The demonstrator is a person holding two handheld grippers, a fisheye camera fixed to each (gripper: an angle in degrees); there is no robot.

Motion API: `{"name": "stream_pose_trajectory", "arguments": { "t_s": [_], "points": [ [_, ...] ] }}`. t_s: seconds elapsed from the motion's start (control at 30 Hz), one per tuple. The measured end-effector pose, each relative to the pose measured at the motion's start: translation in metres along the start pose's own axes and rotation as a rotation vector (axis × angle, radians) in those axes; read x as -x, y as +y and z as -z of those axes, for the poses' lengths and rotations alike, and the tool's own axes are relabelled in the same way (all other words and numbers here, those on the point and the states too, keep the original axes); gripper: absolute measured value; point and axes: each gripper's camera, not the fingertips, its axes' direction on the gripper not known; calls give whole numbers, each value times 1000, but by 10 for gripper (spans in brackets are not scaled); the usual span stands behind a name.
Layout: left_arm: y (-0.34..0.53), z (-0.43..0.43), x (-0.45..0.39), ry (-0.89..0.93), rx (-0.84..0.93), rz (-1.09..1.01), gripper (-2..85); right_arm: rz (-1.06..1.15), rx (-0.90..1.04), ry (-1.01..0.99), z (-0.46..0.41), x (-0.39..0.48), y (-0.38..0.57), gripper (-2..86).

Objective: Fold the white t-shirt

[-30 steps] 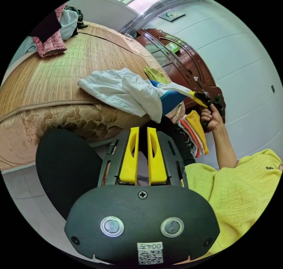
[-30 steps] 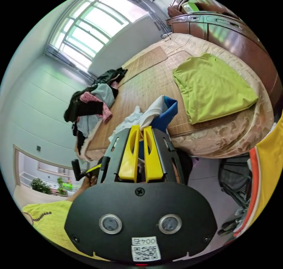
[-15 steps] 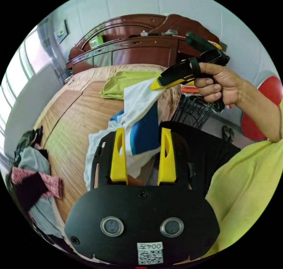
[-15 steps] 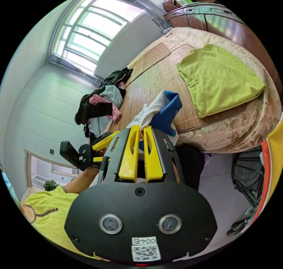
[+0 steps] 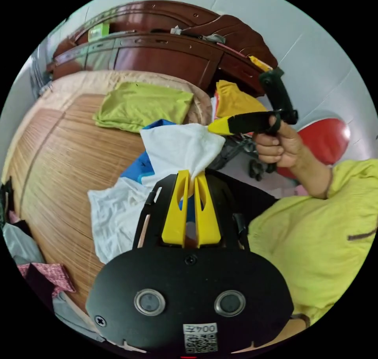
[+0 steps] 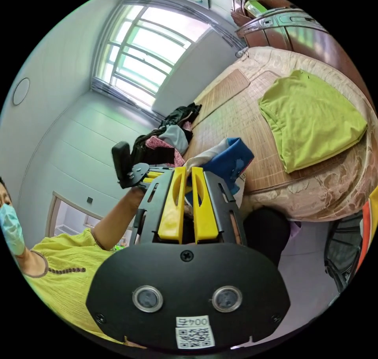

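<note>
Left gripper view: left gripper (image 5: 191,176) has its jaws closed on a bunched fold of the shirt (image 5: 181,148). The right gripper (image 5: 220,126), in a hand (image 5: 277,146), pinches the same white cloth just beside it. The rest of the shirt, with its blue panel, trails onto the mat (image 5: 59,170) at the near edge of the bed. A green garment (image 5: 143,105) lies towards the far corner.

Right gripper view: right gripper (image 6: 188,174) has its jaws closed on the shirt (image 6: 220,158), blue side showing. The left gripper (image 6: 147,174) sits alongside. A clothes heap (image 6: 165,136) lies at the bed's window end.

Risk, as judged: both grips sit close together on bunched cloth, so spreading may twist the shirt or slip a pinch.

Difference: left view shows the trailing white body; right view shows the window (image 6: 151,65).
</note>
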Motion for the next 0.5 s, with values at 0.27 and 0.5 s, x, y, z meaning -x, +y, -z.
{"name": "stream_pose_trajectory", "arguments": {
  "t_s": [0.27,0.5],
  "points": [
    [27,103,94,227,-204,278,19,123,40,-53,-15,39,17,140],
    [60,124,114,287,-417,429,18,224,155,44,-89,94,20,222]
  ]
}}
